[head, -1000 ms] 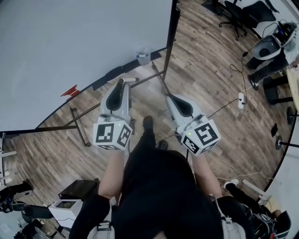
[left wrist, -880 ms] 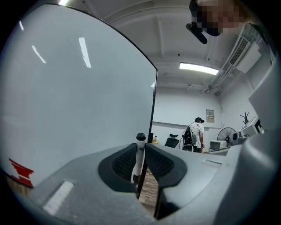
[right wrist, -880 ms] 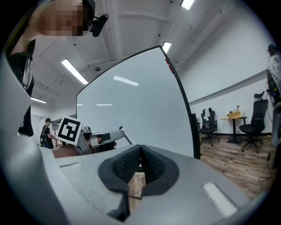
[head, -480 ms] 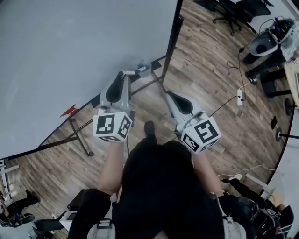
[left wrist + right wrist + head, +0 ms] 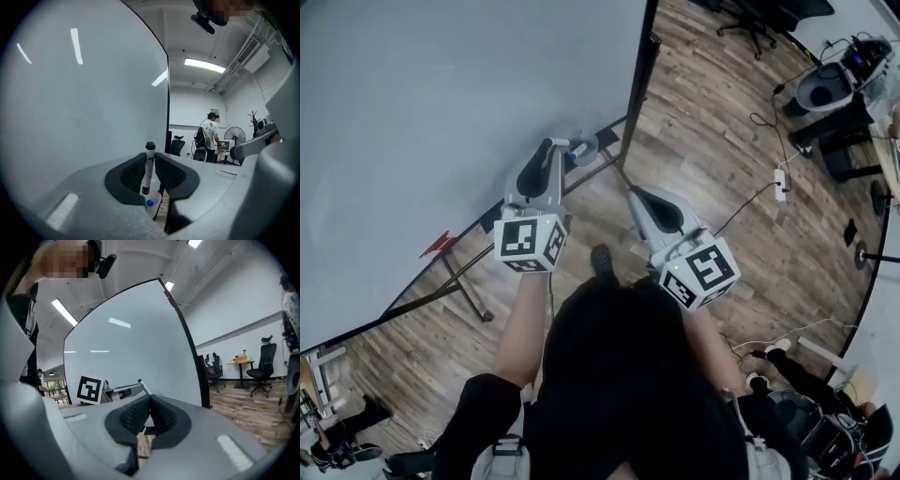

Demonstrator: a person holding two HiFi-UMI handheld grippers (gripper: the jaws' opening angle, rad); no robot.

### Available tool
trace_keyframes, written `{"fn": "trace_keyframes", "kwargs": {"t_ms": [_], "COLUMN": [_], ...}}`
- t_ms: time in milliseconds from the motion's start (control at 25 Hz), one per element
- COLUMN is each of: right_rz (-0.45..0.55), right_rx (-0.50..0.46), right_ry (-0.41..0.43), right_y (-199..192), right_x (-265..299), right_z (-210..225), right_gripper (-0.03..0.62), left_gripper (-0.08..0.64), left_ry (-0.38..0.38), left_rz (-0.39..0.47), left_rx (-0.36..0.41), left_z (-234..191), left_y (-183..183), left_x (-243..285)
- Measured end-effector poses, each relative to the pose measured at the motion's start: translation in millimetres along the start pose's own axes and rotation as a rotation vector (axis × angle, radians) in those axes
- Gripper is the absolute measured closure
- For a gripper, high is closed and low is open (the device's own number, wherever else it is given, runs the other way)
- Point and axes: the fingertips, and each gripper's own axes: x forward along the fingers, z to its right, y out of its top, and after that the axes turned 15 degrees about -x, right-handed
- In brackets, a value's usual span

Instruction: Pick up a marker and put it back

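Left gripper (image 5: 150,164): fingers closed on the upright marker (image 5: 148,169), just above the holder cup (image 5: 153,206) by the whiteboard (image 5: 441,112). Right gripper (image 5: 149,401): fingers together, empty. Risk: a tilted marker may catch the cup rim or the blue-capped marker (image 5: 149,203) inside and fall to the floor (image 5: 694,141).

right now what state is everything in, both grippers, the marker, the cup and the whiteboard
white marker with black cap: capped, upright, held in the left gripper
left gripper: shut on the white marker with black cap
right gripper: shut, empty
small translucent cup: holds a blue-capped marker
large whiteboard: blank
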Motion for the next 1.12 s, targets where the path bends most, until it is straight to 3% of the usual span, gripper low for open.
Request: {"fn": "trace_keyframes", "kwargs": {"t_ms": [600,1120], "right_rz": [-0.015,-0.030], "right_rx": [0.021,0.028], "right_ry": [-0.023,-0.012], "right_y": [-9,-13], "right_x": [8,12], "right_z": [13,9], "right_gripper": [0.591,0.591], "left_gripper": [0.485,0.486], "left_ry": [0.014,0.039], "left_rz": [-0.143,-0.206], "left_rx": [0.043,0.026], "left_z": [-18,-30], "left_y": [-57,-85], "left_x": [23,18]}}
